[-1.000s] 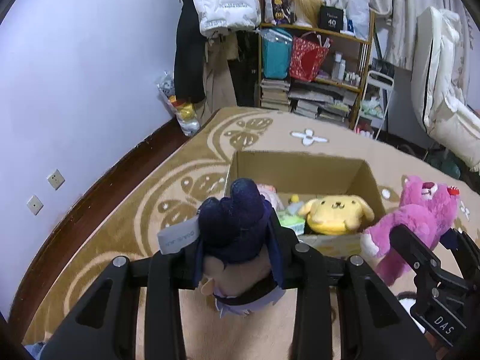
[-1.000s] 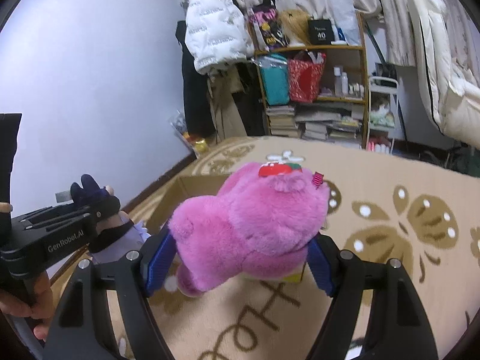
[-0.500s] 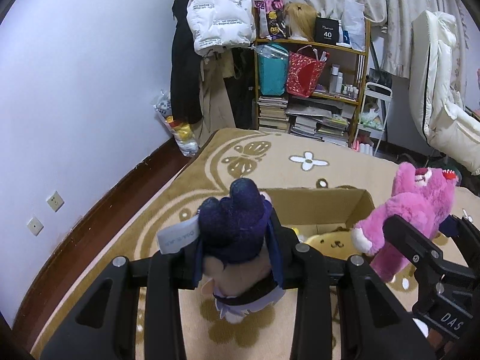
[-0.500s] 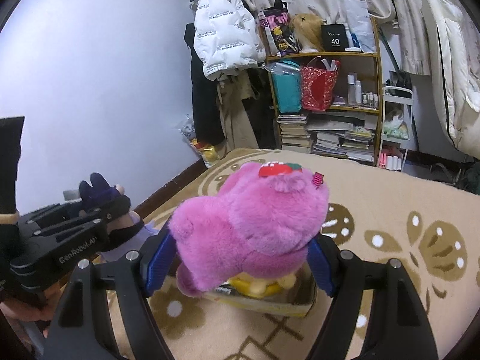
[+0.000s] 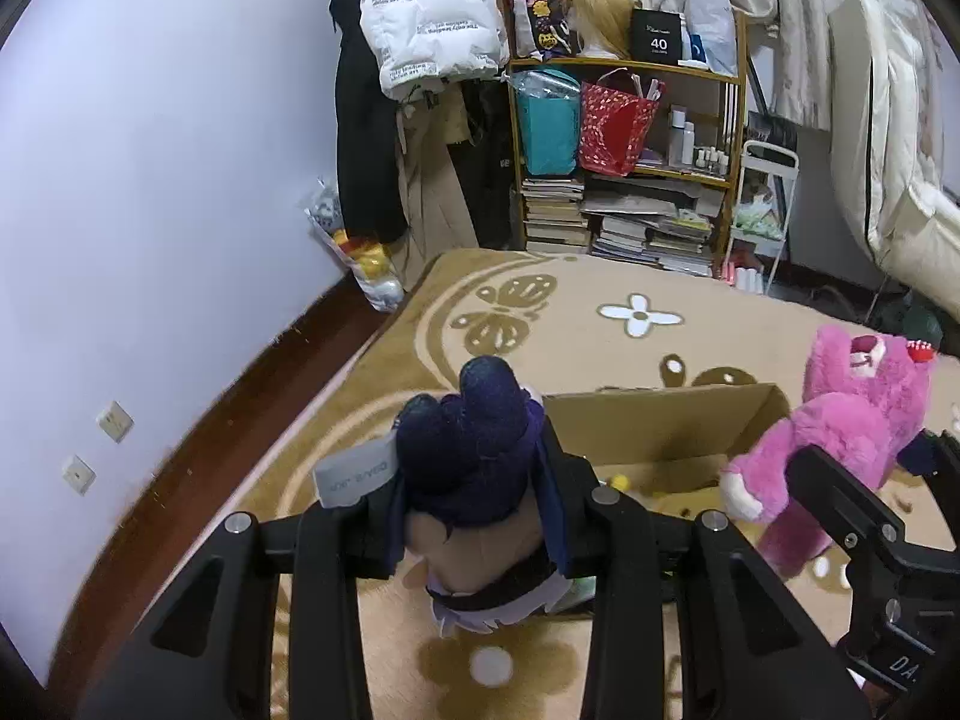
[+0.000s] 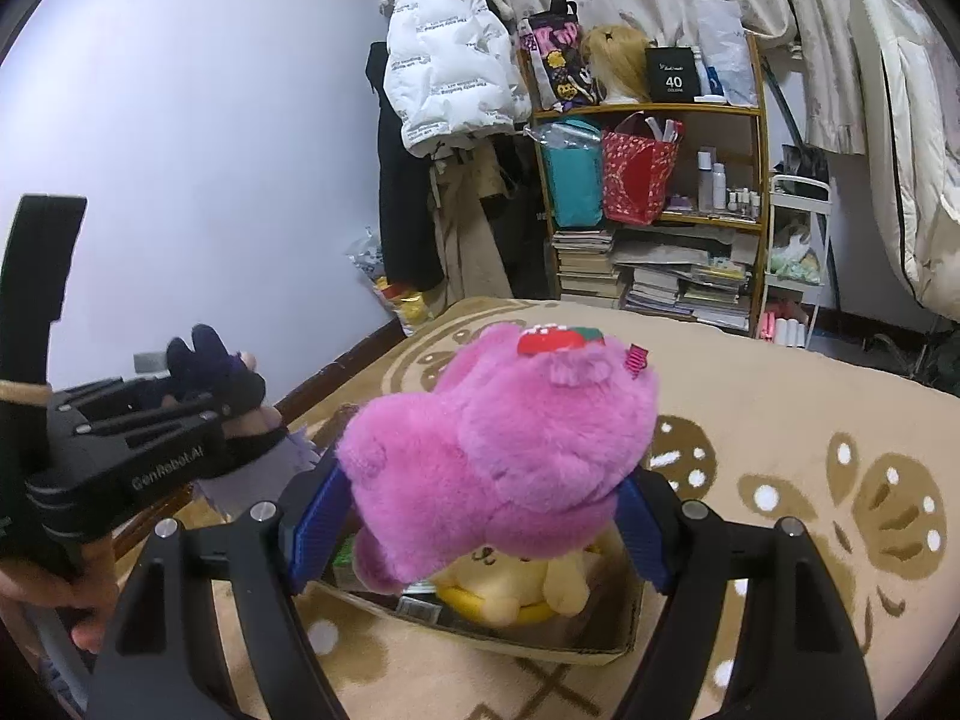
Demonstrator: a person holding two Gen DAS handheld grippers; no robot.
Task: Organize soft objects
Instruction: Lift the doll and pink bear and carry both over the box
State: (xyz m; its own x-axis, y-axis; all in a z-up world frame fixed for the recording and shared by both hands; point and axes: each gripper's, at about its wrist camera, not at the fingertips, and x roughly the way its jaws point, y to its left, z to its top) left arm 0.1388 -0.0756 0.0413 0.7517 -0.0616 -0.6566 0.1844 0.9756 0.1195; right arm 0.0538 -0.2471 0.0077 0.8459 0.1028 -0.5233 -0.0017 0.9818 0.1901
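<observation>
As claws rose, box [image 5: 654, 420] sank lower; plushies still gripped.

Open carpet [image 5: 588, 312] ahead and left of the cardboard box [image 5: 654, 420], clear up to the bookshelf [image 5: 630, 180] and wall. Box mouth is partly filled: yellow plush [image 6: 516, 582] lies inside, pink plush [image 6: 504, 444] hangs right above it. Dark-haired doll [image 5: 474, 480] sits just left of the box.

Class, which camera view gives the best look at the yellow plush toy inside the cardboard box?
The right wrist view: the yellow plush toy lies in plain sight in the cardboard box, under the pink plush bear. The left wrist view shows only a yellow sliver.
</observation>
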